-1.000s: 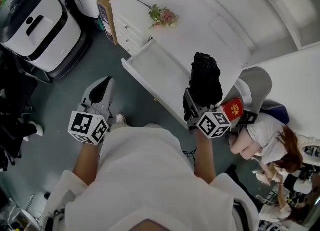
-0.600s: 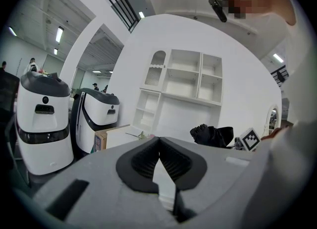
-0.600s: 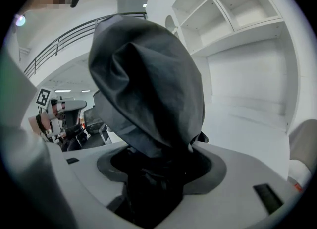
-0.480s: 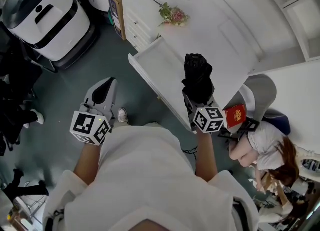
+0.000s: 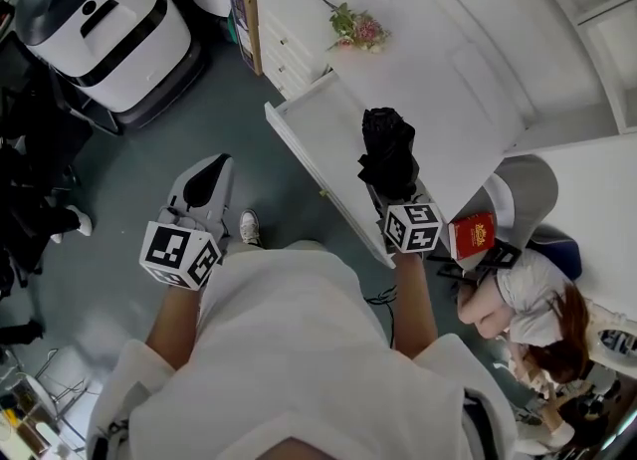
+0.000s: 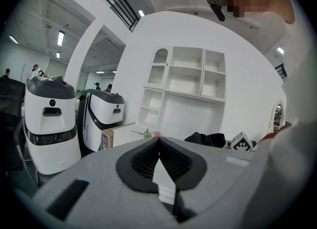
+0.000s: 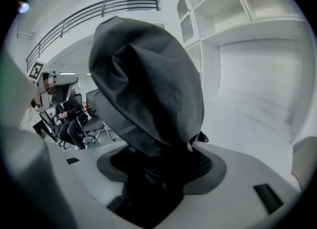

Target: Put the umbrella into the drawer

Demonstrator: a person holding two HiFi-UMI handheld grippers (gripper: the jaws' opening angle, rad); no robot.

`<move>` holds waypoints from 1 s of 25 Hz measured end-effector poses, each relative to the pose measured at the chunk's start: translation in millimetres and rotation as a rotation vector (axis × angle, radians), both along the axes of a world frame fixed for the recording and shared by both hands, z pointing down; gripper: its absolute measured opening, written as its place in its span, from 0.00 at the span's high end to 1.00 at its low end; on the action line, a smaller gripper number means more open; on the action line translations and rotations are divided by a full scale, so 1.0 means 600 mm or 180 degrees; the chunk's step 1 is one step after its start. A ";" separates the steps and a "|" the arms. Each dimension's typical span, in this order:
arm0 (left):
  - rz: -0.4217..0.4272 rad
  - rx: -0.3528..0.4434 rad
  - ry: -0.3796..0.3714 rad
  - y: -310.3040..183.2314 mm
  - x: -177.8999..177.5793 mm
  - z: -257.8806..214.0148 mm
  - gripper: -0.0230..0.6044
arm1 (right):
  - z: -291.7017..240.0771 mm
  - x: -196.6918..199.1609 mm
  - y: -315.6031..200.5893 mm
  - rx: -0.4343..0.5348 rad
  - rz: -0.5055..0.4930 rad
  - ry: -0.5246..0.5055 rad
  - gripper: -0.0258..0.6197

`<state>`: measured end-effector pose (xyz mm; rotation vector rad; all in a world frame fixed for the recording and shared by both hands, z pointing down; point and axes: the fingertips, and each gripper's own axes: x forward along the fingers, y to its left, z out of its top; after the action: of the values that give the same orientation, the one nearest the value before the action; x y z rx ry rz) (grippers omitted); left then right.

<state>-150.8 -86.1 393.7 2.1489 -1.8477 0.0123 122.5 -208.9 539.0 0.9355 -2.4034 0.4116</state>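
Your right gripper (image 5: 395, 197) is closed around a folded black umbrella (image 5: 386, 149), and the bulk of the bundle holds the jaws fairly wide. The umbrella sticks out ahead of the jaws, its loose, crumpled fabric bunched above the pads. Below and just to the left of this gripper is the open white drawer (image 5: 311, 134), and it looks empty. The white cabinet top (image 5: 448, 80) lies ahead and to the right, with a sprig of flowers (image 5: 356, 28) well beyond.

Your left gripper (image 5: 206, 181) hangs well off to the left over the floor, its jaws together and holding nothing.

The umbrella is probably light. Its fabric looks soft and somewhat slippery, likely over a stiff shaft. The safest hold is around the thick middle, where the pads squeeze cloth against that core. A hold on loose folds could slip.
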 end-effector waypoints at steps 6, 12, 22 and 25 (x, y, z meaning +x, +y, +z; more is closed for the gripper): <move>-0.0078 -0.0089 -0.0002 0.009 0.003 0.012 0.94 | 0.031 -0.004 -0.012 -0.0041 -0.0187 0.0143 0.54; -0.0138 -0.0130 -0.0009 0.018 0.006 0.023 0.94 | 0.073 -0.011 -0.023 -0.0129 -0.0335 0.0331 0.54; -0.0269 -0.0178 -0.0038 0.037 0.004 0.029 0.94 | 0.136 -0.013 -0.024 -0.0271 -0.0506 0.0560 0.54; -0.0288 -0.0194 -0.0047 0.041 0.006 0.032 0.94 | 0.158 -0.009 -0.026 -0.0374 -0.0481 0.0564 0.54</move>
<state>-146.9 -61.7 412.9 2.0284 -1.9255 0.0639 116.9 -224.7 634.0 0.7030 -2.2440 0.3913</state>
